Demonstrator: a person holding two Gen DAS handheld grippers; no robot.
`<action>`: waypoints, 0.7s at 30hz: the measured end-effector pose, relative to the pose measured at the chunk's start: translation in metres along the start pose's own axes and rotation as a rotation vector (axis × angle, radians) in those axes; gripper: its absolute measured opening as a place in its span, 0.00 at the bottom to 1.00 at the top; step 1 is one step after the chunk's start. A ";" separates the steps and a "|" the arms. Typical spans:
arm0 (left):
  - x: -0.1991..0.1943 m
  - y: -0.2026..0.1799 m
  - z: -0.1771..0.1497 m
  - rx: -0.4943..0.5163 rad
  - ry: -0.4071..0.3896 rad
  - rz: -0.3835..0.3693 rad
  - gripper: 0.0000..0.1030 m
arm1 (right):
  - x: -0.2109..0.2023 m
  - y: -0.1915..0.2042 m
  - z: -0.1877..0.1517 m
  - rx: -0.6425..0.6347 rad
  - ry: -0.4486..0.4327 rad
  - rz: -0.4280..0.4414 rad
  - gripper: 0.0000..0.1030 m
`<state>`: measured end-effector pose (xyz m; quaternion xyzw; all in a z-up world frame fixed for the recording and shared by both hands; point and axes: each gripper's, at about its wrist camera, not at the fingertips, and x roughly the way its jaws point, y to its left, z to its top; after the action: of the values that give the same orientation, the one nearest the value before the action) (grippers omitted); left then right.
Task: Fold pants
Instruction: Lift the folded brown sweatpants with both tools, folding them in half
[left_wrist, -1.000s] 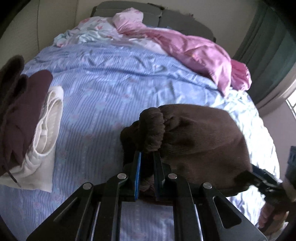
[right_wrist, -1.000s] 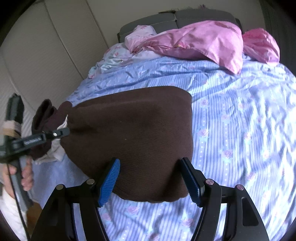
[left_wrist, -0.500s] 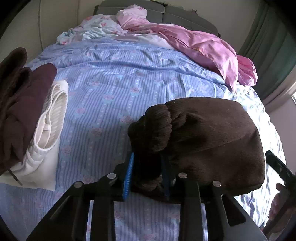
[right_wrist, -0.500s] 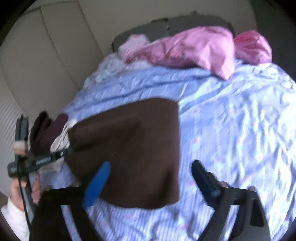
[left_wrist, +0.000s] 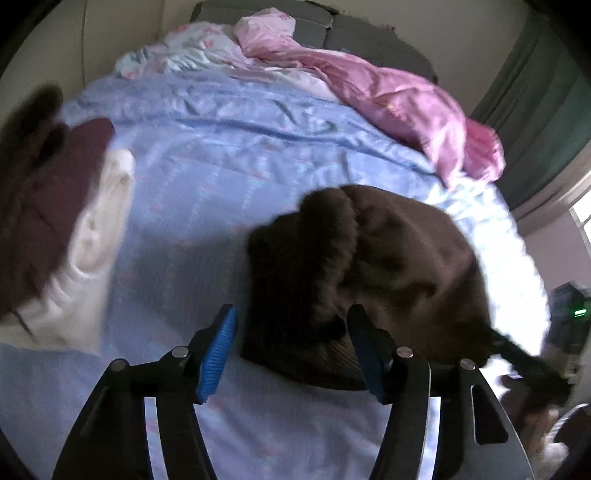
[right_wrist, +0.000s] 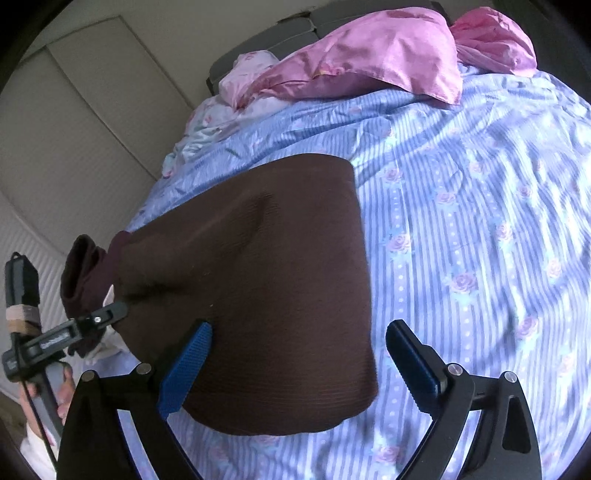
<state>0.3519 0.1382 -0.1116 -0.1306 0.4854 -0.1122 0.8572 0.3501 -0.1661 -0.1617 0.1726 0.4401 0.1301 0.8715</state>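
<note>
On the blue striped bed (right_wrist: 480, 229) lie the folded brown pants (right_wrist: 258, 288), flat and close in front of both tools. Left tool (left_wrist: 291, 332) stands spread wide, the bunched waistband end between its fingers but not pinched. Right tool (right_wrist: 299, 354) gapes too, its left finger (right_wrist: 184, 373) over the pants' near edge, the other above bare sheet.

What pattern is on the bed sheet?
The light blue bed sheet has stripes with little pink roses, clearest in the right wrist view.
</note>
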 end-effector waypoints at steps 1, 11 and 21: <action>0.003 0.003 -0.002 -0.031 0.011 -0.037 0.60 | 0.002 0.000 0.000 0.000 0.007 0.002 0.93; 0.040 0.026 -0.011 -0.136 0.061 -0.037 0.75 | 0.015 -0.004 -0.006 0.020 0.047 0.011 0.93; 0.067 0.042 -0.020 -0.215 0.107 -0.100 0.82 | 0.048 -0.022 -0.013 0.081 0.125 0.054 0.93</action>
<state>0.3712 0.1539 -0.1891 -0.2398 0.5324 -0.1089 0.8045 0.3694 -0.1654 -0.2129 0.2108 0.4938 0.1460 0.8309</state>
